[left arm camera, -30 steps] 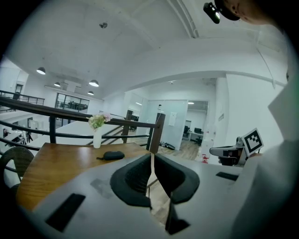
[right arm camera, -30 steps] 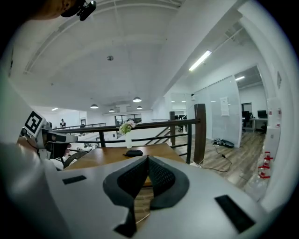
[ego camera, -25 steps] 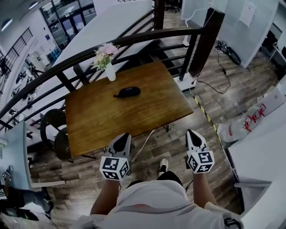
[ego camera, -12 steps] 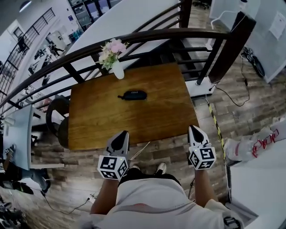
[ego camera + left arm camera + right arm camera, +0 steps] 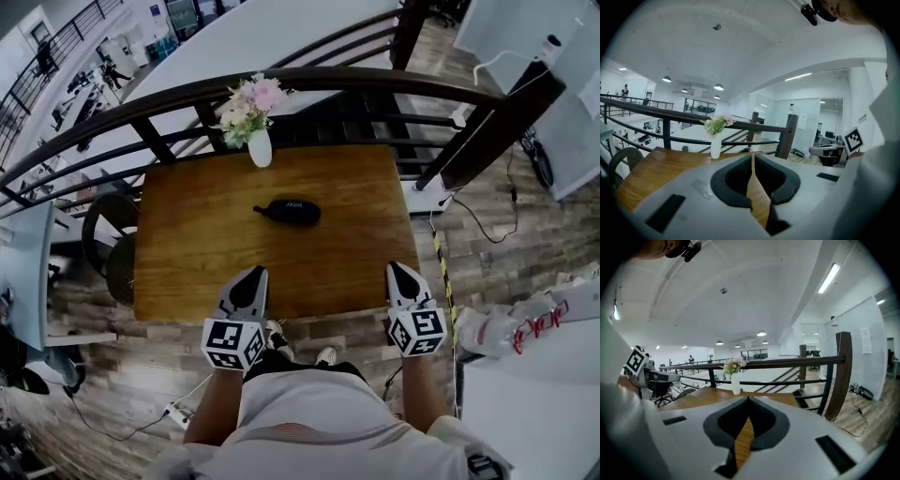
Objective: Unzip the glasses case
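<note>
Around the middle of the desk [image 5: 187, 272], slightly toward its far edge, the dark glasses case [image 5: 291, 211] lay flat and looked closed. A small tab [image 5: 258, 209] stuck out at its left end; too small to tell if it was the zip pull. Left tool [image 5: 251, 277] and right tool [image 5: 398, 272] hung over the desk's near edge, well apart from the case. Both had their jaws pressed together with nothing between them. A vase [image 5: 260, 150] with flowers stood at the far edge, left of centre, near the case.

Risks, as judged:
- Nothing pinned the case, so tugging the zip with one tool alone would likely drag it across the desk instead of opening it.
- The pull was tiny, so jaws closing off-target could pinch fabric or slip off.
- Reaching past the case could knock the vase over, since it stood close behind.
- The jaws needed spreading before any grasp, or they would only shove the case.
</note>
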`<action>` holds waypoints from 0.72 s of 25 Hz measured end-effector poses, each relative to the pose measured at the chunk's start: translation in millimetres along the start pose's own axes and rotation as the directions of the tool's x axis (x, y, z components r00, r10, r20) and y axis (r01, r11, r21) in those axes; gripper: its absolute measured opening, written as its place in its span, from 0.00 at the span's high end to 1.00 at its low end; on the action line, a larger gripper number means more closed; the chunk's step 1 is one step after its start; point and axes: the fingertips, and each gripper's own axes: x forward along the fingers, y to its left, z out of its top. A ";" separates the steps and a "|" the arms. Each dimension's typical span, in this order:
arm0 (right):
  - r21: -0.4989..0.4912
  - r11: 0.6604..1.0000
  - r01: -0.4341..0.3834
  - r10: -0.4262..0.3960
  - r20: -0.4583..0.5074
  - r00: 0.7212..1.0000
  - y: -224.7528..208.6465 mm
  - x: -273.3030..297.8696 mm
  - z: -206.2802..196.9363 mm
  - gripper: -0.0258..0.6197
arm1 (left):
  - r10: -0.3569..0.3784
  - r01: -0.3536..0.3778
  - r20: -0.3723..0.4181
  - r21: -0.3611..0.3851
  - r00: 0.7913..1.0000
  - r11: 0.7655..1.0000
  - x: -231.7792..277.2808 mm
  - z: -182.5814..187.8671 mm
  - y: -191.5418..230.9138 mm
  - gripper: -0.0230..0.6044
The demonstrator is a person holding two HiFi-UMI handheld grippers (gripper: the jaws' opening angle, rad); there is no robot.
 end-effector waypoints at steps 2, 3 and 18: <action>-0.016 1.000 0.003 -0.003 -0.011 1.000 11.4 13.2 5.8 0.88 | -0.008 0.008 0.007 0.001 1.000 1.000 4.8 4.9 16.5 0.91; -0.021 1.000 0.004 -0.005 -0.017 1.000 17.4 20.5 8.3 0.88 | -0.010 0.010 0.010 0.006 1.000 1.000 6.5 6.9 25.1 0.91; -0.076 0.992 -0.103 0.097 -0.079 0.992 48.2 118.0 29.1 0.88 | 0.063 -0.065 -0.033 -0.049 0.997 0.997 34.5 3.9 90.7 0.91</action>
